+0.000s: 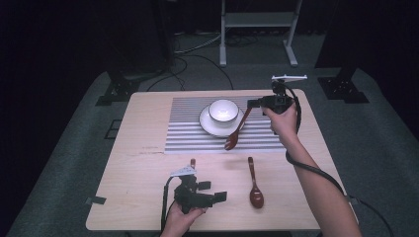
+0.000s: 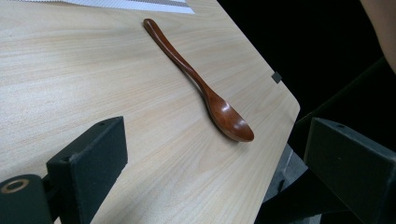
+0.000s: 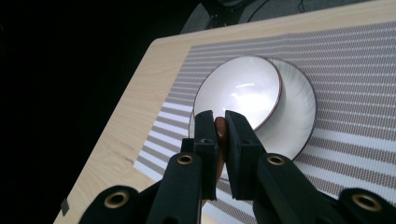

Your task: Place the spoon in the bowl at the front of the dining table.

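A light wooden table (image 1: 148,163) is seen from above, with a grey-and-white striped placemat (image 1: 188,128) laid on its far half. On the placemat sits a white saucer (image 1: 207,126), and a white bowl (image 1: 223,110) with a dark rim stands on the saucer.

The right gripper (image 1: 254,103) is held above the placemat, just to the right of the bowl. Its two black jaws are pressed close together on the upper end of a reddish-brown wooden spoon (image 1: 236,132). The spoon hangs at a slant from the jaws, its handle passing over the edge of the saucer and its rounded end low over the front part of the placemat. In the right gripper view, the handle tip (image 3: 220,128) shows as a small brown sliver pinched between the two pads, with the bowl and saucer directly beyond it.

A second wooden spoon (image 1: 254,185) lies flat on bare table near the front edge, handle pointing toward the placemat and scoop toward the person.

The left gripper (image 1: 212,191) rests low near the front edge of the table, to the left of this second spoon and apart from it. Its jaws are spread wide and hold nothing. In the left gripper view, the lying spoon (image 2: 201,86) appears beyond and between the open jaws, untouched.
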Tool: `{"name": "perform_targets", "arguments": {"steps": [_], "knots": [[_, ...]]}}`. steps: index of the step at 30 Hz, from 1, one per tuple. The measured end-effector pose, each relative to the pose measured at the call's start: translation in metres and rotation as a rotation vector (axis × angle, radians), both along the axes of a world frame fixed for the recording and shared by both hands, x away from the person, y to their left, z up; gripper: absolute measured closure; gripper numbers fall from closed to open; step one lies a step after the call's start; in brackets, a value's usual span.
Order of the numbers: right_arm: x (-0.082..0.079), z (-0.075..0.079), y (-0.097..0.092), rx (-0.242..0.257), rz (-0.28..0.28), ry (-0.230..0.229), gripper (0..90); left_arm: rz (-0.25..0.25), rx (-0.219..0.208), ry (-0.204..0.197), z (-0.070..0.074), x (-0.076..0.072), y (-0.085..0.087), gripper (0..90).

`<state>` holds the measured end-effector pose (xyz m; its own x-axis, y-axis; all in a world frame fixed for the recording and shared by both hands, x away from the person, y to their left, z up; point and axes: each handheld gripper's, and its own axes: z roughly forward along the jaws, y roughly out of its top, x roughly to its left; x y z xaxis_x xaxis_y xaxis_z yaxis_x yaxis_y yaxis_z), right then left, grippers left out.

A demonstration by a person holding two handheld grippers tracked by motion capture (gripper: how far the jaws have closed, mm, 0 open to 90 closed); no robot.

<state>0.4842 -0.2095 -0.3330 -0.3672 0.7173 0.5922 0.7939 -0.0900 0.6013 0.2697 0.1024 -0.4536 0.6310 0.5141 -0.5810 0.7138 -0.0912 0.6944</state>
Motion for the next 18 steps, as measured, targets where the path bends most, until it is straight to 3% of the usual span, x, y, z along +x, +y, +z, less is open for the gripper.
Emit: {"name": "perform_targets", "arguments": {"steps": [10, 18], "knots": [[0.014, 0.027, -0.001, -0.014, -0.066, -0.047, 83.2, 0.0, 0.0, 0.001, -0.001, 0.0, 0.0, 5.0], [0.032, 0.034, 0.004, -0.008, -0.135, -0.061, 83.2, 0.007, -0.013, 0.006, 0.0, 0.0, 0.001, 5.0]]}}
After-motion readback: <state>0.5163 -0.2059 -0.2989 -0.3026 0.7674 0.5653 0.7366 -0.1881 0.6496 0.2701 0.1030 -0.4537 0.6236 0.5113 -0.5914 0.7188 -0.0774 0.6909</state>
